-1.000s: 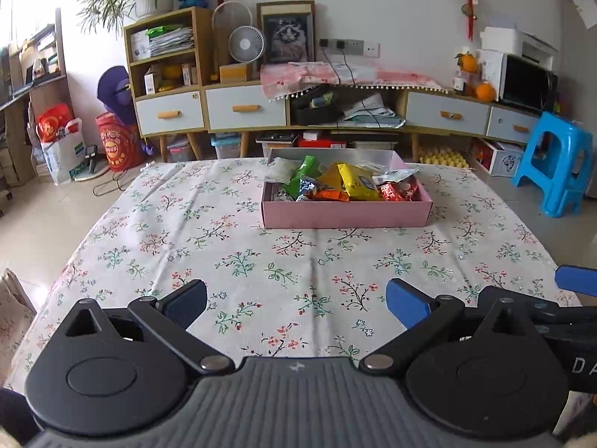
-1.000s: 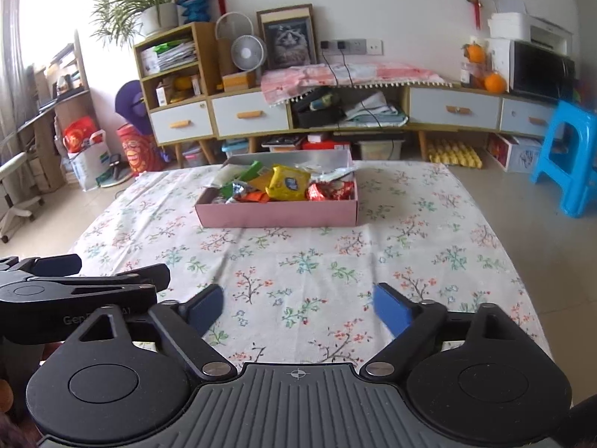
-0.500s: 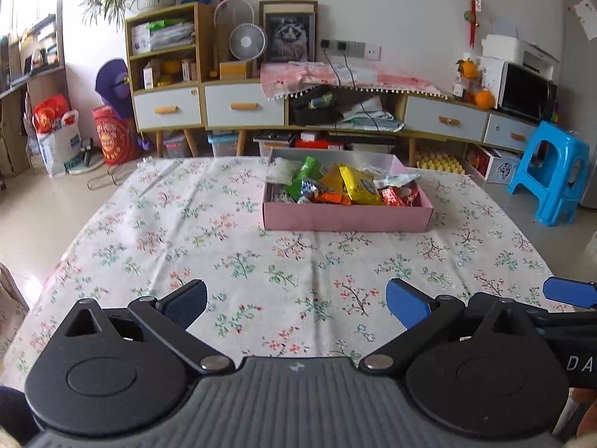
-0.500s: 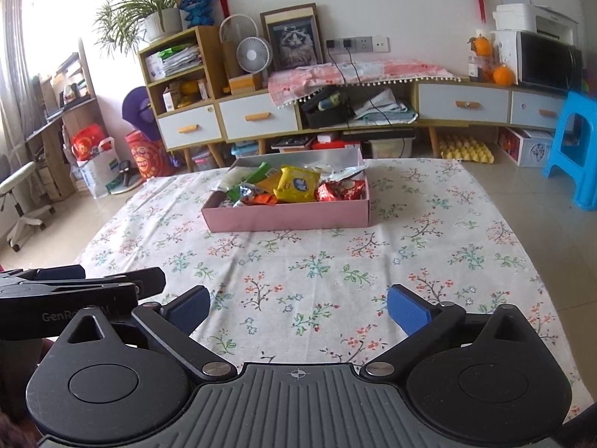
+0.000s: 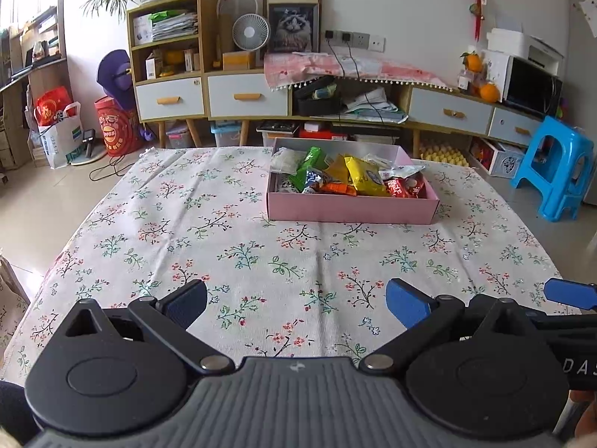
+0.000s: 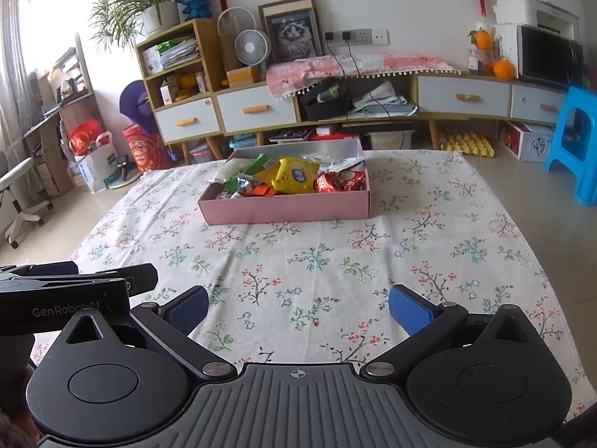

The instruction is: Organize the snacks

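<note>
A pink box (image 5: 350, 209) stands on the far part of the flowered tablecloth (image 5: 224, 246). It holds several snack packets, among them a yellow one (image 5: 363, 176), a green one (image 5: 311, 160) and a red one (image 5: 405, 187). The box also shows in the right wrist view (image 6: 287, 207), with the yellow packet (image 6: 294, 174) on top. My left gripper (image 5: 296, 304) is open and empty above the near part of the cloth. My right gripper (image 6: 298, 306) is open and empty beside it, well short of the box.
A long cabinet with drawers (image 5: 246, 95) lines the back wall. A blue plastic stool (image 5: 556, 168) stands on the floor to the right of the table. Bags (image 5: 56, 127) sit on the floor at the left. The other gripper's body shows at the left edge of the right wrist view (image 6: 67, 295).
Both grippers have risen and tilted a little, so the box sits lower in the views. Both stay open and empty. The snacks have not moved.
</note>
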Available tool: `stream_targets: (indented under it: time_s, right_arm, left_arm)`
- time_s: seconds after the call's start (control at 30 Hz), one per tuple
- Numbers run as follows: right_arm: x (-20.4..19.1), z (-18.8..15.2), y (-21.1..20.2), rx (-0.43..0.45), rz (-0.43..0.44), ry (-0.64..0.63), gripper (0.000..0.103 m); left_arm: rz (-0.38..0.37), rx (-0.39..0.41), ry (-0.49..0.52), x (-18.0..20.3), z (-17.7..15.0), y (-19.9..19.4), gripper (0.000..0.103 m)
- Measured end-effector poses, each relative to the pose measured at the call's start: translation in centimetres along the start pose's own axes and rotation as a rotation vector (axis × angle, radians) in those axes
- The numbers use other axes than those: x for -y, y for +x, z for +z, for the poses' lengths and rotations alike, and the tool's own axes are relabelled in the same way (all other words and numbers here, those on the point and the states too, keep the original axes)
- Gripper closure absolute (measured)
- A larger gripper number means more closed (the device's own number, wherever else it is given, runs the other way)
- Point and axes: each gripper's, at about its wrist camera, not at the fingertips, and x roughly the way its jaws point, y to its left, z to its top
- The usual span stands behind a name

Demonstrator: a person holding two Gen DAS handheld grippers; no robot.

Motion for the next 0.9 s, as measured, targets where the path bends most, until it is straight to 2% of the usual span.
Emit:
stream_targets:
  time_s: [0.33, 0.9]
  right_arm:
    - [-0.10, -0.30, 0.29, -0.009, -0.014, -0.012, 0.000]
    - [-0.17, -0.42, 0.35, -0.016, -0.020, -0.023, 0.000]
  left_arm:
    - [-0.012, -0.056, -0.020, -0.37, 0.02, 0.66, 0.001]
    - [0.001, -0.077, -0.009, -0.38, 0.01, 0.75, 0.001]
